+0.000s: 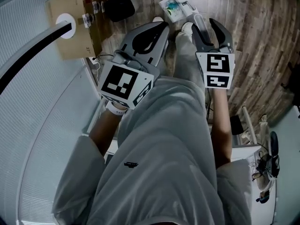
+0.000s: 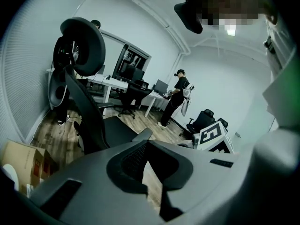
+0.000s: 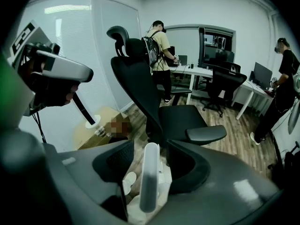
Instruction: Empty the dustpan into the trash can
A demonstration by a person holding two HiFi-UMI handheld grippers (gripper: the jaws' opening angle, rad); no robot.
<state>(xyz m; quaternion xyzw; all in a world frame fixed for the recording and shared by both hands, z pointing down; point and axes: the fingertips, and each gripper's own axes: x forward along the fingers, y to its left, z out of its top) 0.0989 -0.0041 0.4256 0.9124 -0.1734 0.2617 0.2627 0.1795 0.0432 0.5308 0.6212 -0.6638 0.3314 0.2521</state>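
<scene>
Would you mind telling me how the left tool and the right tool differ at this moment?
The left tool has its jaws shut together, while the right tool has its jaws wide apart. Nothing sits in the left tool, whereas a pale handle stands between the right tool's jaws with a gap on each side. Both tools are grey and point down toward the wooden floor.

The wood-plank floor (image 1: pixel 262 27) is carrying a cardboard box (image 1: pixel 77 41), a white dustpan (image 1: pixel 174 6) and a black office chair (image 3: pixel 180 116).
</scene>
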